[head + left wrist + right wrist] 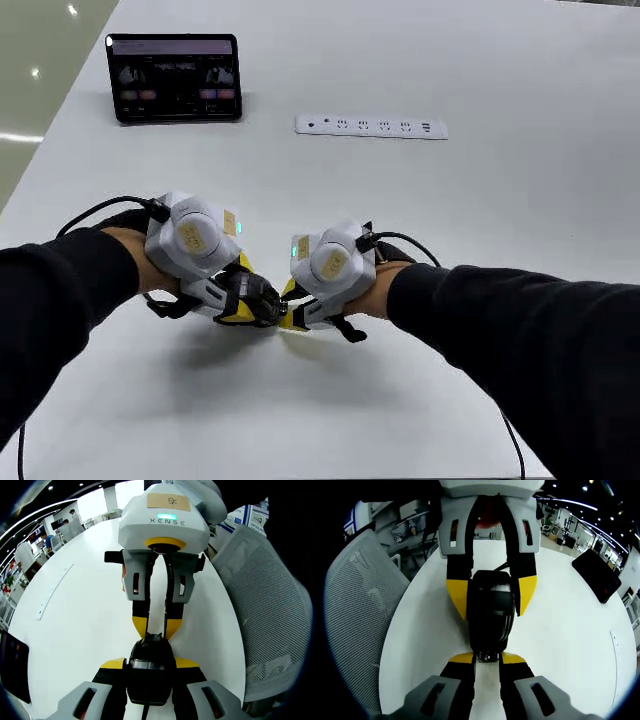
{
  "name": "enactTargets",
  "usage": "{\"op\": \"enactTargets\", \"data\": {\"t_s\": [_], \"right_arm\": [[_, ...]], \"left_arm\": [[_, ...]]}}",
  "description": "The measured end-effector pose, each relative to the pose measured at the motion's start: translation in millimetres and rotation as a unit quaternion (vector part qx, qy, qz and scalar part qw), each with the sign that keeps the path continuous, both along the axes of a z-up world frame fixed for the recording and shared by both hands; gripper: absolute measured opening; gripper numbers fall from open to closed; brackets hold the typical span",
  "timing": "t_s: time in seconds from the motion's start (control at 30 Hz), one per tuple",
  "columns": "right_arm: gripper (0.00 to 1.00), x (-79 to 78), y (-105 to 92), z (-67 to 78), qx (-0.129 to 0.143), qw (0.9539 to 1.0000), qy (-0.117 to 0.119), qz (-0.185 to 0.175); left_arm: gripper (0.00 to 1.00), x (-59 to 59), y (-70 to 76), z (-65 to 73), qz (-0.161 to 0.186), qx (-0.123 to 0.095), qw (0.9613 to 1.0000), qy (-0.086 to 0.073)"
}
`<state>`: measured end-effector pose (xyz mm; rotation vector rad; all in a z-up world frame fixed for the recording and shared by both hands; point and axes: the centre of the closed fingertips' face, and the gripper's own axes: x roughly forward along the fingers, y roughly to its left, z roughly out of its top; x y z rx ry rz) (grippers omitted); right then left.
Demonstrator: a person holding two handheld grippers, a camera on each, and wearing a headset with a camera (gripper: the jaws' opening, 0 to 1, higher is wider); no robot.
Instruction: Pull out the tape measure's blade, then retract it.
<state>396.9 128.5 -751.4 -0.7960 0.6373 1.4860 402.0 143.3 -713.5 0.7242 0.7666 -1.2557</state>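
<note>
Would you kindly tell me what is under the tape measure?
White table lies below the tape measure, clamped in the left gripper. Its case hides whether it rests there or hangs above.

Bright, even overhead lighting. Soft shadows lie on the white desk (300, 400); lamp glare spots the floor (50, 50). Gripper views bend strongly toward their edges.
</note>
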Motion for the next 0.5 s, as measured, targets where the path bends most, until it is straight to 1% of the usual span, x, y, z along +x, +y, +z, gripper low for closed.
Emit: {"op": "enactTargets", "data": {"t_s": [0.1,0.23,0.3,0.37,0.4,0.43,0.47,0.5], "right_arm": [[0.12,0.2,-1.3,-0.9,0.002,1.0,0.009,0.003],[0.12,0.6,-0.6,-4.6,-0.002,0.9998,0.017,-0.002],[0.12,0.0,-0.7,-5.0,-0.003,0.9998,0.018,-0.006],[0.11,0.3,-1.3,-6.8,0.004,0.9999,0.013,0.0],[0.11,0.8,-2.1,-6.8,0.007,0.9998,0.016,-0.003],[0.1,1.0,-1.3,-6.7,0.015,0.9993,0.029,-0.018],[0.1,1.5,-1.7,-6.6,0.016,0.999,0.035,-0.023],[0.09,2.1,-2.2,-6.4,0.015,0.9992,0.033,-0.019]], "left_arm": [[0.31,0.6,0.1,-0.7,0.003,-0.001,1.0,-0.001],[0.31,1.4,-0.2,-2.0,0.003,0.002,1.0,-0.001],[0.31,2.3,-1.0,-3.1,0.004,0.002,1.0,0.001],[0.31,3.1,-1.6,-4.3,0.005,0.003,1.0,0.003],[0.31,3.4,-1.4,-4.6,0.008,0.004,0.9999,0.007],[0.31,3.1,-1.1,-5.0,0.005,0.007,0.9999,0.008],[0.31,3.0,-0.9,-5.3,0.003,0.01,0.9999,0.008],[0.31,3.2,-0.6,-5.4,0.003,0.011,0.9999,0.009]]}}
